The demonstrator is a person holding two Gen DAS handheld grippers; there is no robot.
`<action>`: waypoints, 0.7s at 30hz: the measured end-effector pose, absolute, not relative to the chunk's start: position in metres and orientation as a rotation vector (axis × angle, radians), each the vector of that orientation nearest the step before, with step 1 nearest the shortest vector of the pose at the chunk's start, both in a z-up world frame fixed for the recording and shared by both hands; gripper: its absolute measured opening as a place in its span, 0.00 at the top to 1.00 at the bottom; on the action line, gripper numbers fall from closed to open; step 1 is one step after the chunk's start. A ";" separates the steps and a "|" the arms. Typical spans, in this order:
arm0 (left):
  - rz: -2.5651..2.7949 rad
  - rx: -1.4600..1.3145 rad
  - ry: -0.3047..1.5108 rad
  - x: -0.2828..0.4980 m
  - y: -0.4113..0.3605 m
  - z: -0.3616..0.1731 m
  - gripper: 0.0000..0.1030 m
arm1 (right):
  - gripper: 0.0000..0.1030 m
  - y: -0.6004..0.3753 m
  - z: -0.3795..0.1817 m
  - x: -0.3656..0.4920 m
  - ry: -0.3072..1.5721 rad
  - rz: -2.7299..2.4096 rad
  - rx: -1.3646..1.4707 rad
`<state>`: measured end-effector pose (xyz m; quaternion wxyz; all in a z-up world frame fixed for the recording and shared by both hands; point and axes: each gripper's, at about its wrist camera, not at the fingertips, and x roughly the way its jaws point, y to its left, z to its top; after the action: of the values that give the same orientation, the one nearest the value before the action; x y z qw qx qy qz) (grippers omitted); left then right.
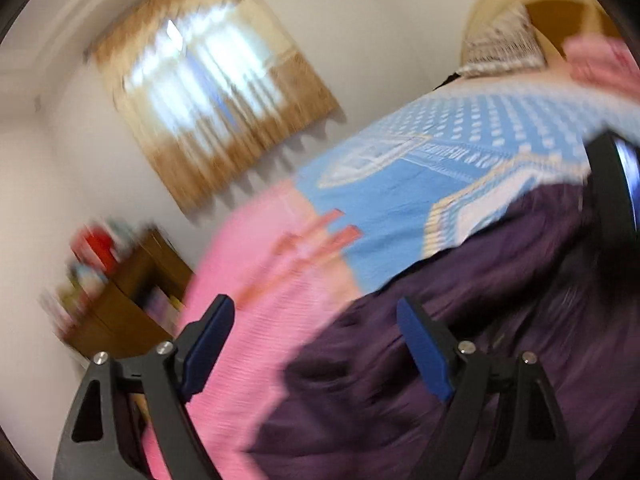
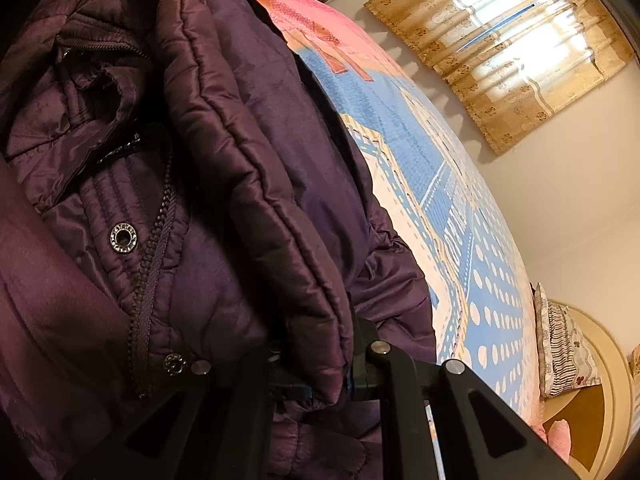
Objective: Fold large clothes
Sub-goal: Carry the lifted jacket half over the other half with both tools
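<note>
Purple quilted jacket spread on the bed, one tool gripping it, the other wide apart above it.

The purple jacket (image 2: 224,184) lies across the bedspread (image 2: 472,248), a blue, white and pink cover, with its zip and snap buttons facing up. The right gripper (image 2: 320,384) has its jaws together, clamped on a thick folded edge of the jacket that runs up between them. The left gripper (image 1: 316,344) stands with its blue-padded fingers (image 1: 424,356) spread apart, nothing between them, over the spot where the jacket meets the pink part of the cover; its view is blurred. Behind the bed, a golden curtain (image 2: 508,40) hangs on the wall and a patterned pillow (image 2: 560,352) leans by the headboard.
</note>
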<state>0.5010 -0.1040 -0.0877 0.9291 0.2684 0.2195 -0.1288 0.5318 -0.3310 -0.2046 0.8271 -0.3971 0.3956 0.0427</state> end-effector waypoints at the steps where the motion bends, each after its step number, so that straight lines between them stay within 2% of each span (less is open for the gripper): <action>1: -0.263 0.539 0.477 0.506 -0.109 -0.094 0.16 | 0.89 -0.332 -0.204 0.532 0.838 0.090 -0.846; 6: -0.215 0.568 0.645 0.530 -0.138 -0.149 0.16 | 0.89 -0.333 -0.205 0.532 0.830 0.082 -0.852; 15: -0.198 0.568 0.673 0.519 -0.127 -0.161 0.11 | 0.88 -0.326 -0.199 0.519 0.788 0.069 -0.923; 18: -0.186 0.572 0.669 0.522 -0.128 -0.161 0.10 | 0.76 -0.320 -0.190 0.506 0.797 0.090 -0.987; 20: -0.184 0.568 0.669 0.524 -0.127 -0.158 0.10 | 0.55 -0.318 -0.175 0.495 0.795 0.119 -0.990; 21: -0.186 0.561 0.672 0.524 -0.126 -0.158 0.10 | 0.50 -0.317 -0.164 0.489 0.789 0.137 -0.966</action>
<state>0.5242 -0.1263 -0.1579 0.9017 0.2710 0.3247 -0.0898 0.4892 -0.3173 -0.1642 0.8096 -0.4518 0.3693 0.0640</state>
